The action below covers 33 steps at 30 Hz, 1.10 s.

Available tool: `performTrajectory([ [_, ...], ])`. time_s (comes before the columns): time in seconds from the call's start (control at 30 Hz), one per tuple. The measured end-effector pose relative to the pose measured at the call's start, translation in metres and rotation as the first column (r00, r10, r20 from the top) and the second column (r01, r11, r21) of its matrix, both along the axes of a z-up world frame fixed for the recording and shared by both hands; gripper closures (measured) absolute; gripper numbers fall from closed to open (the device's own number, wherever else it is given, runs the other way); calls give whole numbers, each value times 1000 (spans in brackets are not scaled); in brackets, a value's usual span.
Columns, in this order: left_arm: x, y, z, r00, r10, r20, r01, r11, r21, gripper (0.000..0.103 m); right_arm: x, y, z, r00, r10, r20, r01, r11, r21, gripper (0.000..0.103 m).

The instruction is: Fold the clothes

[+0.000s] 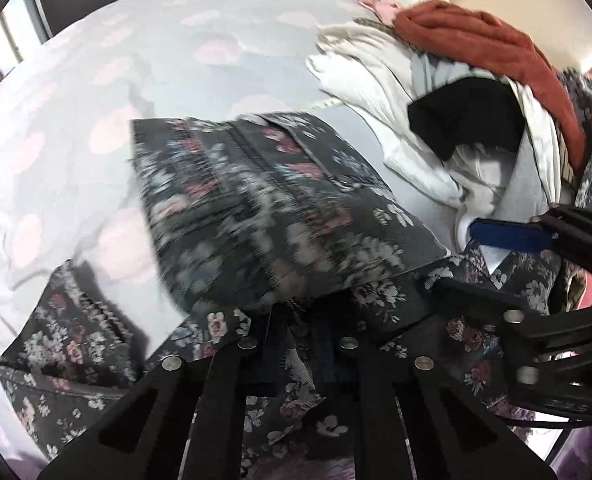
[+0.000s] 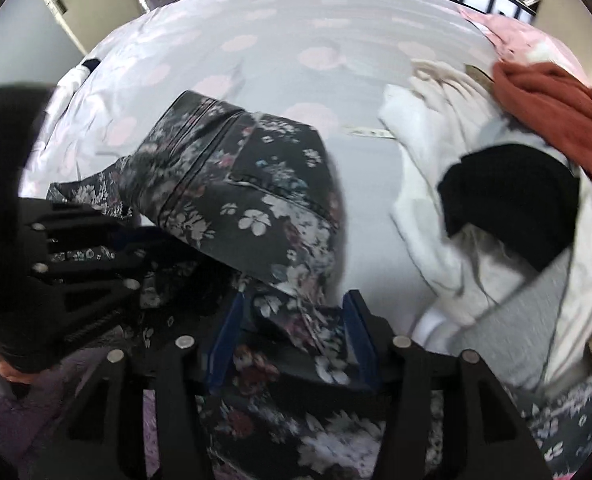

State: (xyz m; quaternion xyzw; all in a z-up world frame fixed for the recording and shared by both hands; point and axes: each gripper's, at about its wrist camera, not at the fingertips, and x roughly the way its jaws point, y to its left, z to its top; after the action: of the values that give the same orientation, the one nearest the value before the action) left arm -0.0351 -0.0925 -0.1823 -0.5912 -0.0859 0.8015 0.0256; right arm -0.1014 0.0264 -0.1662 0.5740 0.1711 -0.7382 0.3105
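Dark floral trousers (image 1: 264,208) are spread on a pale bedsheet (image 1: 156,60).
The left gripper (image 1: 296,320) is pinched on their cloth at lower centre; the right gripper (image 2: 296,320) is held wide, cloth lying between.

Motion blur smears the floral garment (image 1: 256,208); its lower end leaves the frame.

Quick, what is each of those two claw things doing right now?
Left gripper: closed, pinching the dark floral garment.
Right gripper: open, floral fabric lying between its blue fingers, not clamped.
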Motion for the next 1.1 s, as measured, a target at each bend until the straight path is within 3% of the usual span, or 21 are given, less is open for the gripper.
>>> performTrajectory([
  [0.13, 8, -15, 11, 999, 36, -25, -36, 999, -8, 94, -10, -13, -11, 1000, -25, -1, 25, 999, 31, 56],
  [0.2, 15, -26, 19, 997, 61, -38, -62, 998, -17, 94, -15, -19, -6, 998, -51, -20, 51, 999, 8, 87],
  [0.3, 26, -47, 33, 991, 111, -75, -115, 993, -37, 94, -17, -25, 10, 994, -81, -74, 81, 997, -4, 96],
  [0.5, 48, -93, 51, 968, 224, -116, -230, 972, -43, 95, -23, -36, 57, 975, -131, -182, 132, 991, -5, 100],
  [0.63, 76, -132, 70, 936, 306, -173, -315, 949, -29, 95, -20, -62, 102, 953, -122, -277, 119, 993, -28, 100],
  [0.77, 112, -172, 97, 886, 390, -250, -405, 914, -11, 95, -11, -98, 155, 918, -119, -378, 100, 992, -71, 100],
  [0.9, 159, -218, 127, 814, 480, -326, -502, 865, 19, 95, -2, -147, 207, 884, -92, -459, 43, 992, -116, 100],
  [0.97, 186, -240, 139, 770, 525, -363, -557, 830, 19, 95, 9, -181, 231, 863, -57, -503, -9, 992, -127, 100],
  [1.1, 243, -285, 162, 664, 613, -427, -678, 735, 0, 95, 40, -270, 270, 813, 35, -581, -136, 982, -131, 100],
])
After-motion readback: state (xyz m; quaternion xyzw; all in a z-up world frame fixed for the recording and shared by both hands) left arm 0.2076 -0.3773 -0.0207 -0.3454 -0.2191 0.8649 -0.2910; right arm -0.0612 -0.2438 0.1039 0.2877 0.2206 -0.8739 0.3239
